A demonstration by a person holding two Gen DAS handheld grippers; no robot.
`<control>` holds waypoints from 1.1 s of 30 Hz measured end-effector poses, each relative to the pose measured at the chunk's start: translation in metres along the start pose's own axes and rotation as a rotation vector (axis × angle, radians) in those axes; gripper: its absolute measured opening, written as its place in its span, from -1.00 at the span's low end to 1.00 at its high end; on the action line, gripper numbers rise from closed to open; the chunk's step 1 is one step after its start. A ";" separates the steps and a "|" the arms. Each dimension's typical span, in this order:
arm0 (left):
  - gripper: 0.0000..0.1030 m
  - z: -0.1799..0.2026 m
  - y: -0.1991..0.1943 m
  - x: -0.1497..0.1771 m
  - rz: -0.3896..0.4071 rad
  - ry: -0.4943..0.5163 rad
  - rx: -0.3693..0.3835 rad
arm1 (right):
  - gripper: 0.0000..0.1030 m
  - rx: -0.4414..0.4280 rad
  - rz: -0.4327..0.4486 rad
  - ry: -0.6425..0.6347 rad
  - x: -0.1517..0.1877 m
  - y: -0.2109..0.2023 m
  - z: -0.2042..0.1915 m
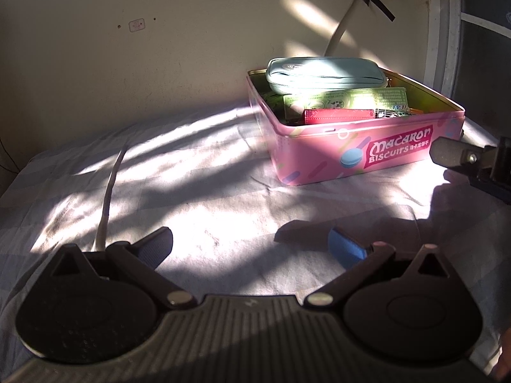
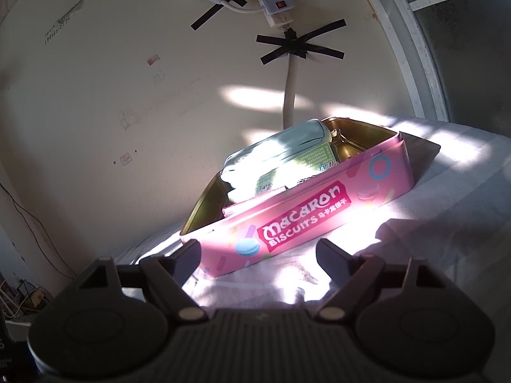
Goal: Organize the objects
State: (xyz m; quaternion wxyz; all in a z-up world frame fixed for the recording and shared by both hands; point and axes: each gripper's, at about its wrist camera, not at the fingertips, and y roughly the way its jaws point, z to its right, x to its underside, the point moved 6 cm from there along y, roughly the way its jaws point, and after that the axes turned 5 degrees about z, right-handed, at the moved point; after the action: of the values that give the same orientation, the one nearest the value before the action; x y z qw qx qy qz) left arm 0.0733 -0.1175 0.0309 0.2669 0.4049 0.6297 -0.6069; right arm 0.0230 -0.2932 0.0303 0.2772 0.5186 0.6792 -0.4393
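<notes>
A pink "Macaron Biscuits" tin (image 1: pixel 367 156) stands open on a pale cloth-covered surface against the wall. In it lie a light blue zip pouch (image 1: pixel 322 75), a green printed packet (image 1: pixel 345 99) and a red wallet (image 1: pixel 338 116). My left gripper (image 1: pixel 252 245) is open and empty, low over the cloth, in front and left of the tin. My right gripper (image 2: pixel 257 255) is open and empty, just in front of the tin's (image 2: pixel 303 217) long side. The right gripper's finger shows at the right edge of the left wrist view (image 1: pixel 453 154).
A white cable (image 1: pixel 108 198) runs across the cloth (image 1: pixel 207 191) at left. A taped white cord (image 2: pixel 290 89) and power strips (image 2: pixel 274 3) hang on the wall behind the tin. A window frame (image 2: pixel 412 41) stands at right.
</notes>
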 end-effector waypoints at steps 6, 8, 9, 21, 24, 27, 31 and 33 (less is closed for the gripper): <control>1.00 0.002 0.001 0.003 -0.013 0.005 -0.002 | 0.60 0.000 -0.002 0.001 0.001 0.000 0.001; 1.00 0.002 0.002 0.003 -0.018 0.004 -0.002 | 0.60 0.000 -0.002 0.002 0.001 0.001 0.001; 1.00 0.002 0.003 0.003 -0.021 0.003 -0.001 | 0.60 0.000 -0.003 0.002 0.001 0.001 0.001; 1.00 0.001 0.008 0.006 -0.044 -0.004 -0.008 | 0.62 0.003 -0.007 0.003 0.005 0.003 0.002; 1.00 0.001 0.009 0.007 -0.048 -0.008 -0.012 | 0.62 0.006 -0.008 0.006 0.006 0.003 0.002; 1.00 0.000 0.009 0.007 -0.052 -0.016 -0.014 | 0.62 0.005 -0.008 0.006 0.005 0.003 0.003; 1.00 0.000 0.009 0.007 -0.053 -0.017 -0.014 | 0.63 0.006 -0.008 0.006 0.005 0.003 0.003; 1.00 0.000 0.010 0.007 -0.054 -0.018 -0.014 | 0.63 0.007 -0.008 0.006 0.005 0.003 0.002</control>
State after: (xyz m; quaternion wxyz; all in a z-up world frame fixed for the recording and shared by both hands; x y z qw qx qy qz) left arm 0.0773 -0.1167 0.0196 0.2589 0.3805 0.6421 -0.6131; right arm 0.0242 -0.2928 0.0241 0.2717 0.5182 0.6805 -0.4411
